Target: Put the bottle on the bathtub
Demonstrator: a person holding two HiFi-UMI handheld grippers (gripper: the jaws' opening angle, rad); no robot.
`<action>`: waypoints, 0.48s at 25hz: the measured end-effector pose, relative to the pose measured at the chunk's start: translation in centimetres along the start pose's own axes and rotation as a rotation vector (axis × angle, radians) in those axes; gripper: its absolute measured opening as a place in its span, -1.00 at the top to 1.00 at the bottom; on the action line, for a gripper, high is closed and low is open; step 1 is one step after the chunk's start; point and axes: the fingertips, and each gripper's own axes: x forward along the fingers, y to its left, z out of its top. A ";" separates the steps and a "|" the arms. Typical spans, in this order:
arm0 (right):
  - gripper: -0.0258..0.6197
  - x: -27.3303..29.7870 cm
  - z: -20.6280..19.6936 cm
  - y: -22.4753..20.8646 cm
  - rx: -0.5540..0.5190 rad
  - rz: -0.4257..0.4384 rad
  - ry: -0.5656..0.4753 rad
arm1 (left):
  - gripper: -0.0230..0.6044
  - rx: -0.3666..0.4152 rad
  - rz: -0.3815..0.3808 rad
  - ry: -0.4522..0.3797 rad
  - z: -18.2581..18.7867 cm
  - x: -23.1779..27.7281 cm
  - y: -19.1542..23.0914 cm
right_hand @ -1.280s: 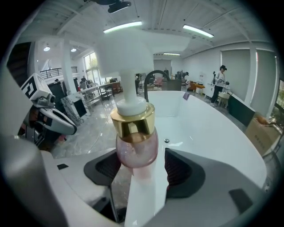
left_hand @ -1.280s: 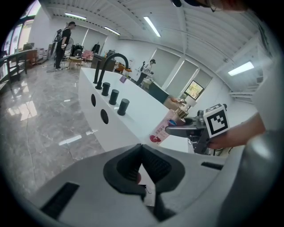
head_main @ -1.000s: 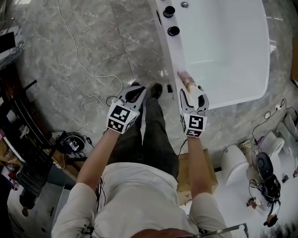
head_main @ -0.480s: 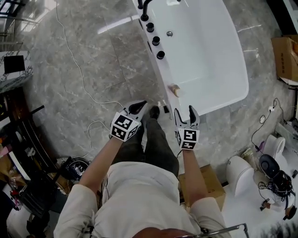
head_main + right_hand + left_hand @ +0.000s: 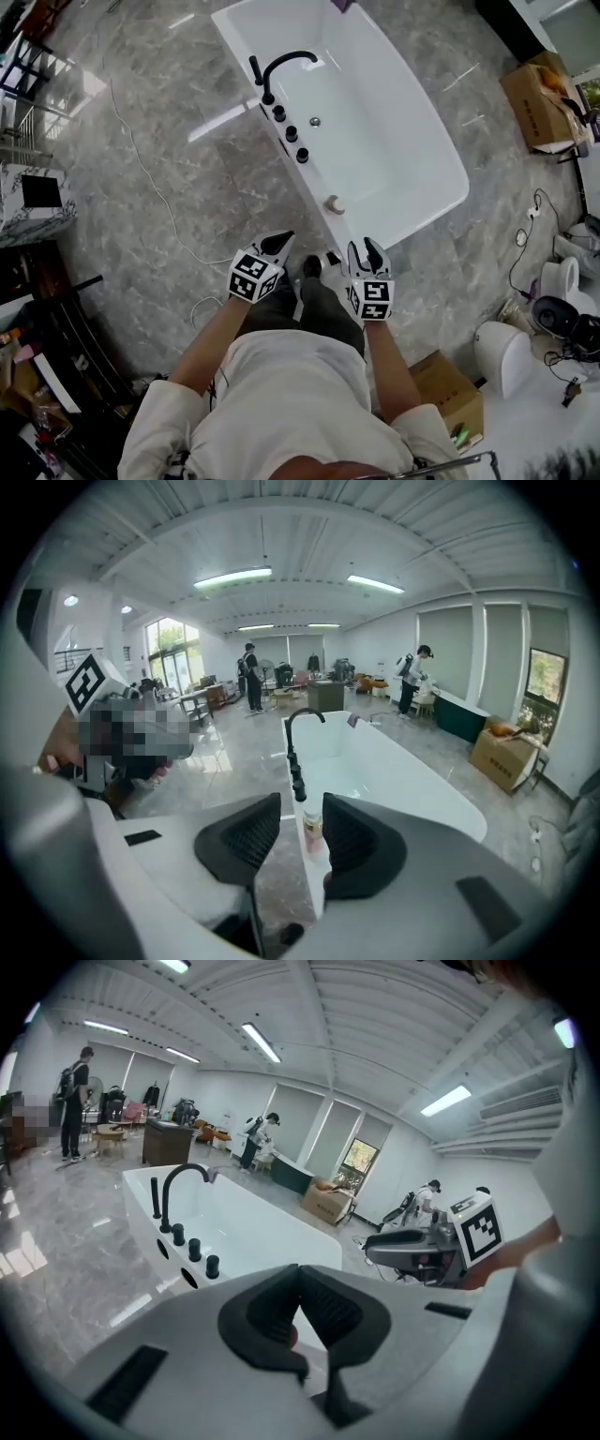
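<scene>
See bottle [image 5: 334,203] upright on tub [image 5: 448,155] rim, just past knobs [image 5: 291,134]. Read R gripper [image 5: 364,246], off tub's near end, as part-way apart, jaws just closing in, nothing btwn. Read L gripper [image 5: 279,242], beside tub, as jaws together, empty. Expect light, stiff, smooth plastic, prob. tippy; take mid-body below cap, gentle squeeze.

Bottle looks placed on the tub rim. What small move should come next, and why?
Probably lower the right gripper to rest: the bottle stands upright on the bathtub rim, untouched; that gripper's jaws, just closing with nothing between them, are clear of it.
</scene>
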 end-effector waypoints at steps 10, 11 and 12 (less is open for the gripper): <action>0.62 -7.2 6.8 3.3 0.070 0.019 -0.109 | 0.90 0.119 -0.011 -0.129 6.5 -7.1 -3.9; 0.63 -8.0 7.5 3.7 0.076 0.024 -0.120 | 0.90 0.121 -0.011 -0.142 6.9 -8.0 -4.1; 0.64 -8.7 8.2 4.0 0.078 0.029 -0.131 | 0.90 0.123 -0.011 -0.154 7.2 -8.9 -4.3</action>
